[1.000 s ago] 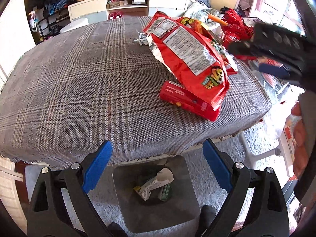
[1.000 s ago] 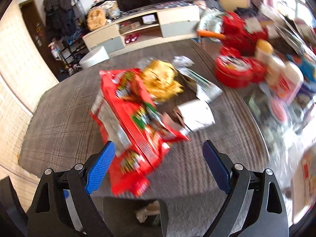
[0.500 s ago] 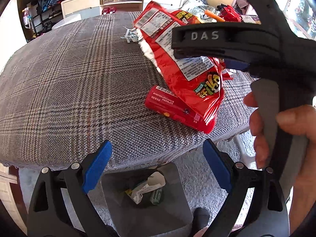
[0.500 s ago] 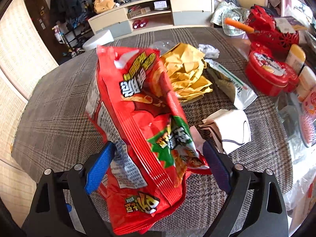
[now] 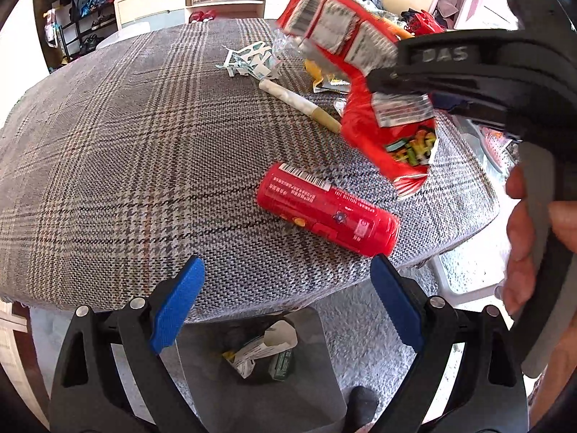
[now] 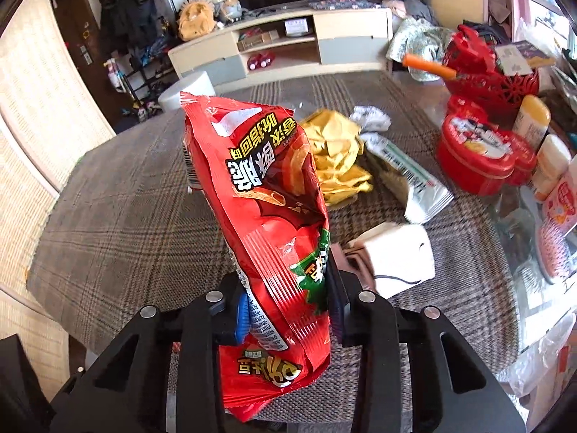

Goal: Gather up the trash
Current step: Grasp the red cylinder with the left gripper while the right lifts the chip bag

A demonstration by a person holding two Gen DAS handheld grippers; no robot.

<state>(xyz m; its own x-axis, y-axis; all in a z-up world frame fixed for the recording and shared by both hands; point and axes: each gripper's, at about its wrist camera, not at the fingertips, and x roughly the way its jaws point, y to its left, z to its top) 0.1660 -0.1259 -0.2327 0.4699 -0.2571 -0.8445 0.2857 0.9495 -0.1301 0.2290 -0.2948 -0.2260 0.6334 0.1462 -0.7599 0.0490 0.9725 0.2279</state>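
My right gripper is shut on a red chip bag and holds it lifted off the plaid table. The bag also shows in the left wrist view, clamped by the right gripper above the table. My left gripper is open and empty at the table's near edge, over a grey trash bin on the floor that holds a few cartons. A red tube-shaped pack lies on the table just beyond the left gripper.
On the table lie a yellow crumpled bag, a white wrapper, a white carton, a paper-wrapped stick and torn paper. Red tubs and bottles crowd the right side.
My right gripper closed on the red chip bag and lifted it off the table, uncovering the red pack. The left gripper stayed open and shifted slightly toward the table edge.
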